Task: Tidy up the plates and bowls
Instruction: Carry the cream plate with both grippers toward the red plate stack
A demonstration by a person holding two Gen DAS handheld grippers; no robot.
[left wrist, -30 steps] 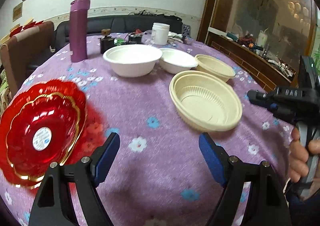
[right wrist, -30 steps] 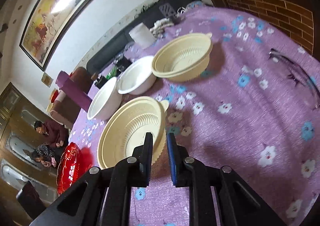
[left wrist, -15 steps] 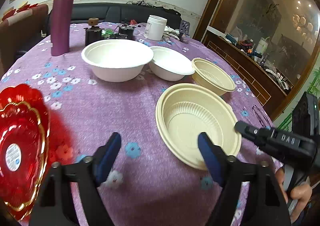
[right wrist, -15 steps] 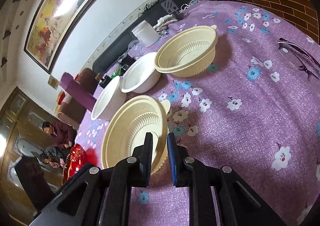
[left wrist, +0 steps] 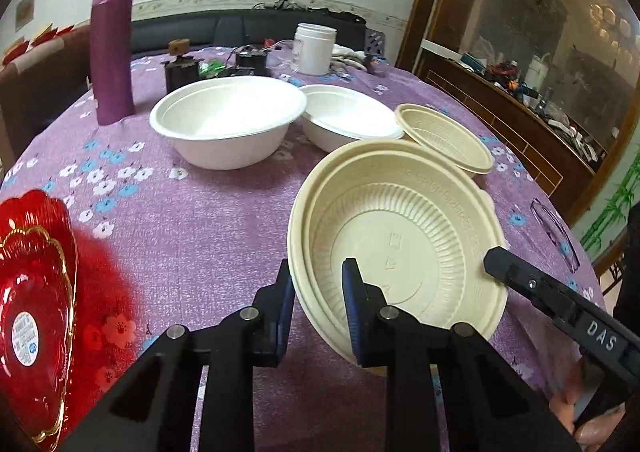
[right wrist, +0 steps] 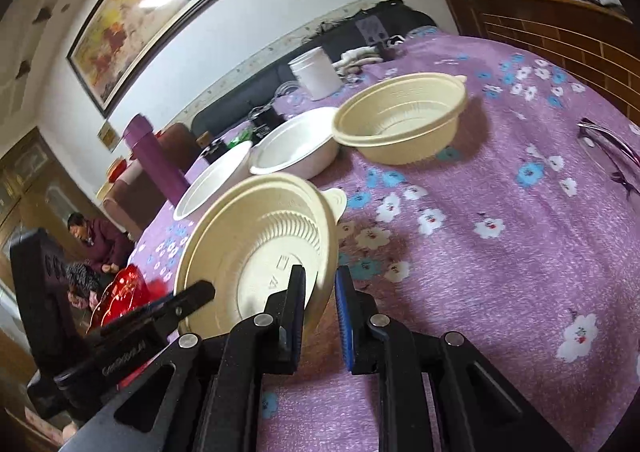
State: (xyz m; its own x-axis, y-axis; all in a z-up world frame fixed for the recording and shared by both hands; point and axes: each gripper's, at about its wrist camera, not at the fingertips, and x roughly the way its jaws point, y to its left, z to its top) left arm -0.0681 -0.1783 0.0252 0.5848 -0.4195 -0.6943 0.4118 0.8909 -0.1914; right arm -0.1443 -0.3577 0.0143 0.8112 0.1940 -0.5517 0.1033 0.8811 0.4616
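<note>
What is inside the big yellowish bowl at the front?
Nothing is inside the big beige bowl: only its bare ribbed bottom with stamped marks. One finger of the left gripper and one of the right gripper reach in over the rim and hide small bits of the bottom.

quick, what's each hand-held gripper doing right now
left hand-held gripper: jaws closing, rim of the large beige bowl between them
right hand-held gripper: shut on the same bowl's opposite rim
</note>
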